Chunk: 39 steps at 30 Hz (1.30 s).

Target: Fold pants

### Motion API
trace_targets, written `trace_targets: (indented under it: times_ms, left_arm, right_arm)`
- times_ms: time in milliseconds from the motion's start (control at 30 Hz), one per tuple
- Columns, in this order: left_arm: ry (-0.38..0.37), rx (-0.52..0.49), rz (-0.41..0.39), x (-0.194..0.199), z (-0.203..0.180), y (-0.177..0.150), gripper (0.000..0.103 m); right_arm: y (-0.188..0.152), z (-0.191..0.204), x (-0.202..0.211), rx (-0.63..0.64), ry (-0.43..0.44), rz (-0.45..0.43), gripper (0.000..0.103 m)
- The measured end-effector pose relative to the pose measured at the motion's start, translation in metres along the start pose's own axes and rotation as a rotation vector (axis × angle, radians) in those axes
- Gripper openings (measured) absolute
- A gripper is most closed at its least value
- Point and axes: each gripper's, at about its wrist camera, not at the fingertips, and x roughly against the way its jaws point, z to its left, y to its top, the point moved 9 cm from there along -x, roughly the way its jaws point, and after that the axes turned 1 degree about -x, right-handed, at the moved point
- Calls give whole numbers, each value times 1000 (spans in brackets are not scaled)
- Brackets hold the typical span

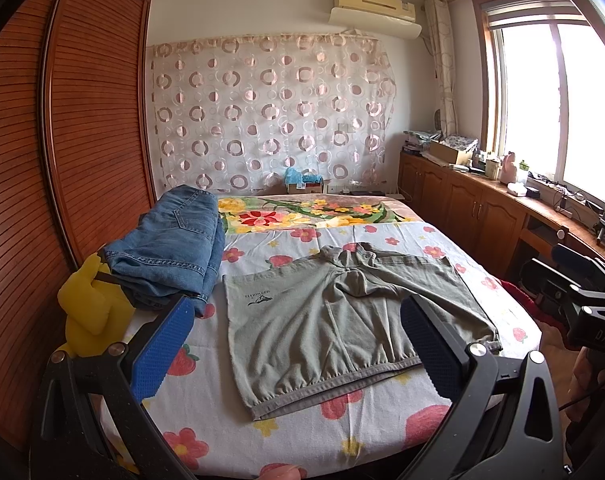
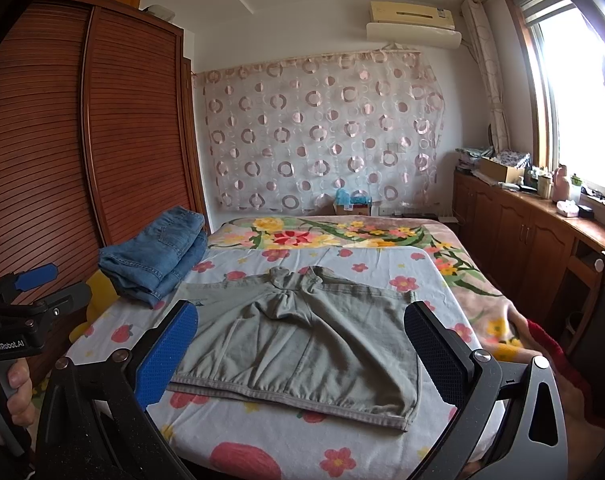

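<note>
Both grippers hover above the near end of the bed, pointing along it toward the curtained wall. The left gripper (image 1: 298, 344) has its blue-padded fingers (image 1: 162, 344) spread wide and holds nothing; in the right wrist view a hand (image 2: 12, 390) grips its handle at the lower left. The right gripper (image 2: 302, 344) is likewise spread wide and empty.

The grey-green shorts (image 1: 342, 320) lie flat on the flowered sheet (image 1: 302, 436), waistband toward the grippers and legs toward the wall, with the crotch bunched at the far middle. In each wrist view the shorts sit between and beyond the fingertips, not touched by either.

A folded stack of jeans (image 1: 170, 248) rests at the left edge of the bed, just beside the shorts' left leg, partly over a yellow plush toy (image 1: 90, 308). Bare sheet shows on the near side and to the right of the shorts. A slatted wardrobe (image 1: 82, 120) stands close along the left side of the bed; wooden cabinets (image 1: 474, 204) run under the window on the right.
</note>
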Motion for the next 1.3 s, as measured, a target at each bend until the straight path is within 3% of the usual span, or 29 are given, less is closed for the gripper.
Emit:
trace_targets:
  times_ms: [267, 900, 1300]
  left_arm:
    - [-4, 12, 45, -11, 10, -5, 103]
    - [-11, 38, 207, -65, 29, -69, 103]
    - [-34, 55, 289, -82, 41, -107, 103]
  right_arm:
    - [-5, -8, -8, 3, -10, 25, 103]
    - [-27, -35, -38, 24, -42, 184, 103]
    - [-40, -36, -50, 31, -29, 288, 98]
